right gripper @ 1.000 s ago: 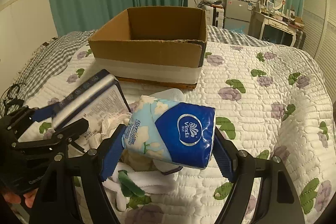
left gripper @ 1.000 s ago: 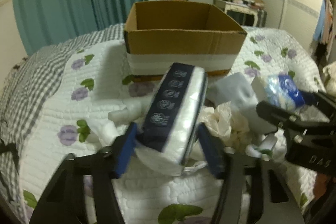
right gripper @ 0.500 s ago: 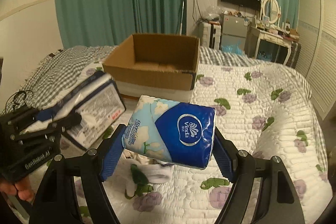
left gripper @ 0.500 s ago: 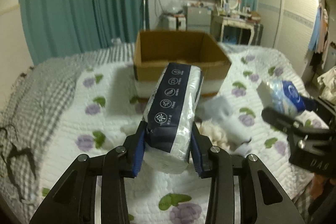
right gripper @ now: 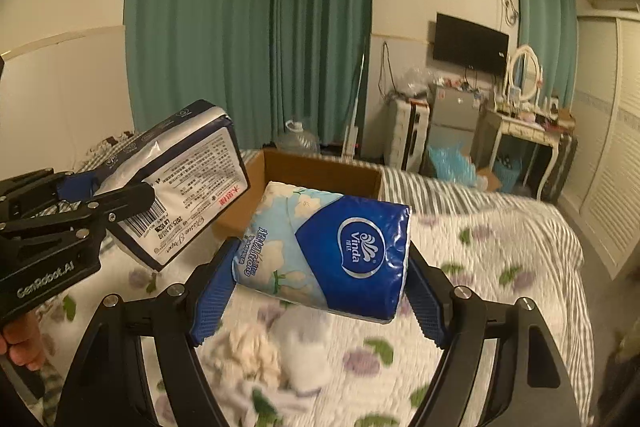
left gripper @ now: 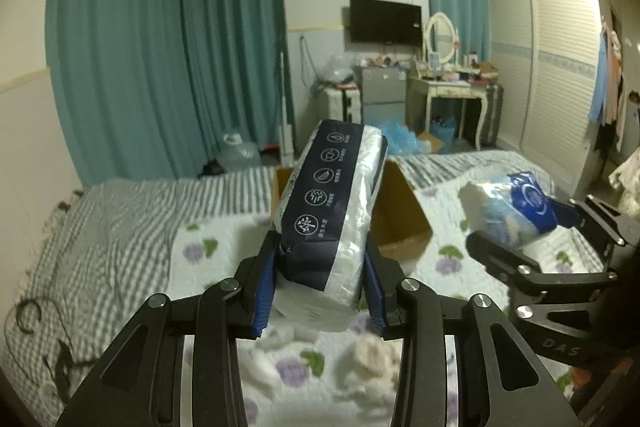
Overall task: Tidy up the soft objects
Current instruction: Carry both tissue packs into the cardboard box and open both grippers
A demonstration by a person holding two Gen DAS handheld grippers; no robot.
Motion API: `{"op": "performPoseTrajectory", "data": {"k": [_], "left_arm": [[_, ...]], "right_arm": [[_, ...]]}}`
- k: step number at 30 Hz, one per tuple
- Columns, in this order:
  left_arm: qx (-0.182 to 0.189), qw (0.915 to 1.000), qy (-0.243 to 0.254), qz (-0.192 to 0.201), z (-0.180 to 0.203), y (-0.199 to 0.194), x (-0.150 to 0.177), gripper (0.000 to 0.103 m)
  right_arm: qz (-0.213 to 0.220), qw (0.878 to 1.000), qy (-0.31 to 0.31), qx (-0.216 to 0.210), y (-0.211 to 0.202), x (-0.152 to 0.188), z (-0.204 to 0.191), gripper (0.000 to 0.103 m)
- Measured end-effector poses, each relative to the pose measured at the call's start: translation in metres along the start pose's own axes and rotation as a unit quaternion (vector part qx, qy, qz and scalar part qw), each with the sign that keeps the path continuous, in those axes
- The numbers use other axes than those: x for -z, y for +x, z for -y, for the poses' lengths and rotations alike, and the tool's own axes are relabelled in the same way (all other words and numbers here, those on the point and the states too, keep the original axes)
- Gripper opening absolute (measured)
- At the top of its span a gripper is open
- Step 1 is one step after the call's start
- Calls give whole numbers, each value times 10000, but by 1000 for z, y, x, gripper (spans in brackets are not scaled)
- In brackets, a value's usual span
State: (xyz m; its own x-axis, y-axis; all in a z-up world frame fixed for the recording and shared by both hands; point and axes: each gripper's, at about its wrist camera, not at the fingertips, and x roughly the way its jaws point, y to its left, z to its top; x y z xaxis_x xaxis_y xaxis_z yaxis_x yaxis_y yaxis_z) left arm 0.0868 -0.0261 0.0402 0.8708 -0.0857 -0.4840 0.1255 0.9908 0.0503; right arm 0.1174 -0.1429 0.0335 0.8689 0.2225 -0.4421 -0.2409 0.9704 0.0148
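My left gripper (left gripper: 320, 287) is shut on a navy-and-white tissue pack (left gripper: 332, 211), held high above the bed; the pack also shows in the right wrist view (right gripper: 188, 187). My right gripper (right gripper: 320, 295) is shut on a blue Vinda tissue pack (right gripper: 332, 251), also raised; it appears at the right of the left wrist view (left gripper: 512, 211). The open cardboard box (left gripper: 400, 219) stands on the bed behind both packs, its rim visible in the right wrist view (right gripper: 320, 167).
Loose soft items, a cream cloth (right gripper: 256, 351) and a white one (right gripper: 308, 351), lie on the flowered quilt (right gripper: 500, 259) below the grippers. A grey checked blanket (left gripper: 112, 219) covers the bed's left. Curtains, a fridge and a dressing table stand beyond.
Both grippers have lifted their packs well above the bed and tilted the view upward. The box now sits lower and farther in both views.
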Motion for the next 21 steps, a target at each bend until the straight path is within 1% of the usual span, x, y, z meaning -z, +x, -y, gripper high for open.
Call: {"op": "performPoseTrajectory", "data": {"k": [3, 5, 7, 10, 15, 18, 21], "left_arm": [[-60, 10000, 41, 29, -2, 15, -13, 38], [-105, 9999, -16, -4, -6, 30, -20, 38], [-145, 9998, -78, -68, -11, 50, -25, 38], [-273, 9996, -38, -108, -16, 79, -30, 40], [-272, 9994, -80, -216, -20, 131, -29, 41], [-299, 9991, -88, -282, -21, 158, -25, 42], [-271, 9990, -81, -352, -21, 180, -22, 43]], "right_arm": [[29, 10000, 5, -13, 22, -15, 3, 77], [15, 10000, 21, -7, 40, -23, 6, 77], [-16, 10000, 50, -18, 60, -29, 10, 77], [-112, 9998, 145, -98, 93, -36, 16, 77], [-271, 9991, 241, -240, 151, -37, 26, 77], [-354, 9989, 207, -214, 182, -37, 30, 77], [-463, 9980, 326, -277, 204, -33, 38, 77]]}}
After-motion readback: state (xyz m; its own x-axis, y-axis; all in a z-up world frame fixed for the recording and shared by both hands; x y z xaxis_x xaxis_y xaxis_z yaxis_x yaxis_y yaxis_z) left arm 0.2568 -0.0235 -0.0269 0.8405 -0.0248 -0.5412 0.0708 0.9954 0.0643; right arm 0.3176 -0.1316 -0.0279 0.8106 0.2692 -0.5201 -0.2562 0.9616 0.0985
